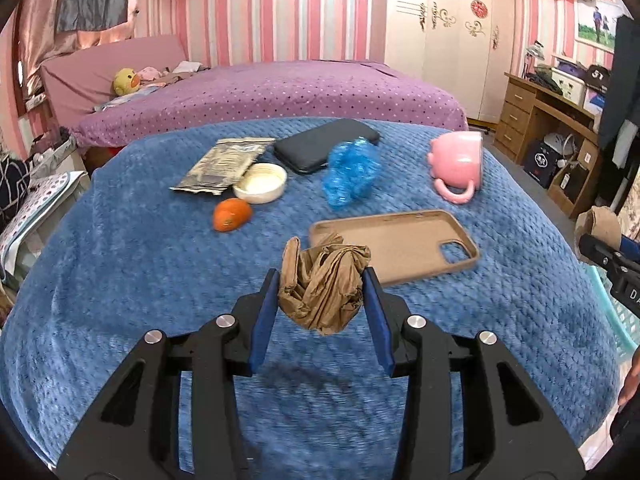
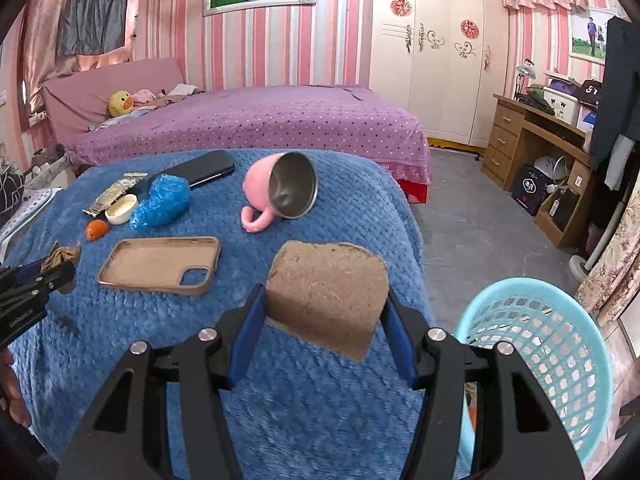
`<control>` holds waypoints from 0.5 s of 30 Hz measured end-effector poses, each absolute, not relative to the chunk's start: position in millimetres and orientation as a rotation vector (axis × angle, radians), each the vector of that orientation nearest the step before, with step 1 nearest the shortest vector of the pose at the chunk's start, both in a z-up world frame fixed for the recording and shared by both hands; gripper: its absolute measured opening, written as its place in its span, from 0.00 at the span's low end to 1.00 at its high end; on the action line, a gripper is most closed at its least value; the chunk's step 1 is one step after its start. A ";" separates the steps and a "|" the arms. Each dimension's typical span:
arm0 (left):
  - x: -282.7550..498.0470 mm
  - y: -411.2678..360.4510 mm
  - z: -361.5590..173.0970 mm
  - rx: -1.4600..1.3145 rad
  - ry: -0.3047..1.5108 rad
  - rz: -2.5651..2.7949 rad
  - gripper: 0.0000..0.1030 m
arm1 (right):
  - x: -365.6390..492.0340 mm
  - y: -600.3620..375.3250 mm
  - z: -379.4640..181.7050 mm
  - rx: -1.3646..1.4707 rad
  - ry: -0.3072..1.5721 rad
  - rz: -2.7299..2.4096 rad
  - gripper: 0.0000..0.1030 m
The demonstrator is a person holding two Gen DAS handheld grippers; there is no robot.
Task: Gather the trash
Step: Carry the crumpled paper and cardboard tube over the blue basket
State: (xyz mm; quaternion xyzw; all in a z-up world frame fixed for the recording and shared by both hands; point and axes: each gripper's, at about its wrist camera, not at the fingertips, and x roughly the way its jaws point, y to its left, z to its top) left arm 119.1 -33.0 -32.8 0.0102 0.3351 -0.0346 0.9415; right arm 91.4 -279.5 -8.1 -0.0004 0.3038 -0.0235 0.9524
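My left gripper (image 1: 320, 292) is shut on a crumpled brown paper wad (image 1: 320, 284), held above the blue blanket (image 1: 120, 300). My right gripper (image 2: 326, 312) is shut on a torn piece of brown cardboard (image 2: 328, 292), near the blanket's right edge, with a light blue trash basket (image 2: 552, 344) on the floor just to its right. In the right wrist view the left gripper (image 2: 60, 270) shows at the far left with the paper wad (image 2: 62, 254). On the blanket lie a blue plastic wrap (image 1: 352, 172), a silver wrapper (image 1: 220, 164), a white lid (image 1: 260, 182) and an orange peel piece (image 1: 231, 214).
A tan phone case (image 1: 400, 246), a black phone (image 1: 326, 144) and a tipped pink mug (image 1: 456, 164) also lie on the blanket. A purple bed (image 2: 260, 120) stands behind. A wooden desk (image 2: 532, 140) and boxes sit at the right, with grey floor (image 2: 460, 216) between.
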 end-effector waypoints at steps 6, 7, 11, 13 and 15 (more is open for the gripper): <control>122.5 -47.7 -36.7 -0.015 0.710 -0.098 0.39 | 86.8 -297.1 -9.5 0.007 0.603 -0.067 0.55; 122.0 -51.9 -37.0 -0.005 0.706 -0.093 0.39 | 86.8 -299.4 -10.4 0.007 0.603 -0.071 0.55; 120.7 -68.1 -41.0 0.032 0.692 -0.086 0.40 | 86.4 -318.3 -13.2 0.022 0.609 -0.093 0.55; 120.2 -75.7 -43.2 0.046 0.692 -0.089 0.40 | 85.6 -327.0 -13.6 0.026 0.609 -0.107 0.55; 119.4 -83.0 -44.8 0.052 0.696 -0.102 0.39 | 83.5 -336.7 -13.2 0.032 0.608 -0.121 0.55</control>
